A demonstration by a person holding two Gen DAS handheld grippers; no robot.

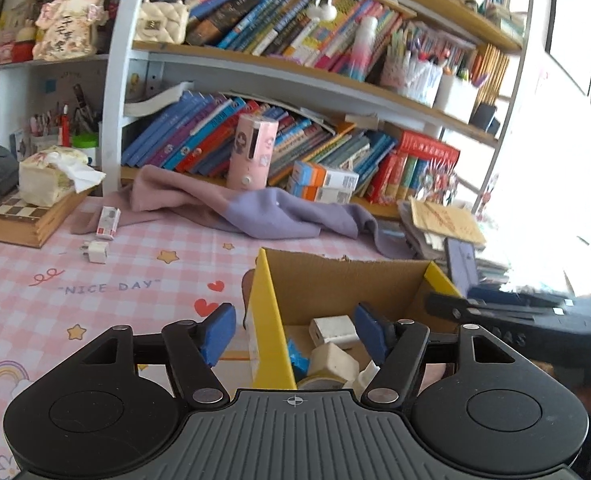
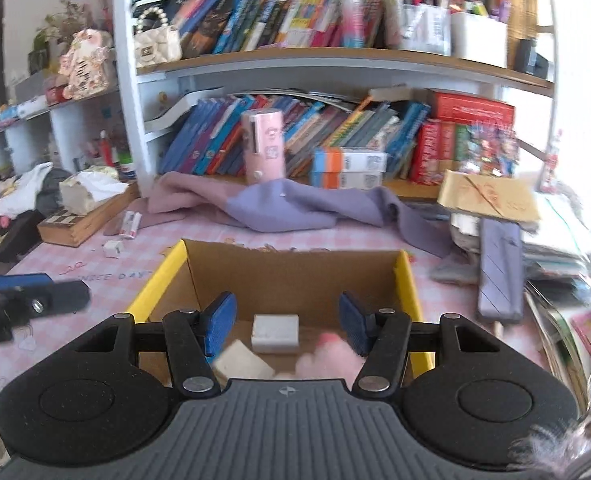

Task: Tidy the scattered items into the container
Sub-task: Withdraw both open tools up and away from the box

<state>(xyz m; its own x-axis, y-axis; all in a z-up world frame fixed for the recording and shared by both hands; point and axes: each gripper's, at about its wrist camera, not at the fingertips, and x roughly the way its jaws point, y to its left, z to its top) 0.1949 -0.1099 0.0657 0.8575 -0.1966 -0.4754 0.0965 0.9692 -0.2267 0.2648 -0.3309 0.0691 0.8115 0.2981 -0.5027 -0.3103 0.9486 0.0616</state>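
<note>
While two strays lie far left on the tablecloth, a white charger plug point(image 1: 95, 251) and a small red-and-white box point(image 1: 108, 222), the cardboard box point(image 2: 295, 276) sits centre, part filled. Left gripper point(image 1: 293, 334): jaws spread, empty. Right gripper point(image 2: 287, 324): likewise. Advice: approach the plug low, jaws wide. A blurred pink item point(image 2: 327, 354) is unidentifiable.

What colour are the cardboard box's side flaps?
Yellow side flaps on the brown cardboard box; clearest in the right wrist view.
</note>
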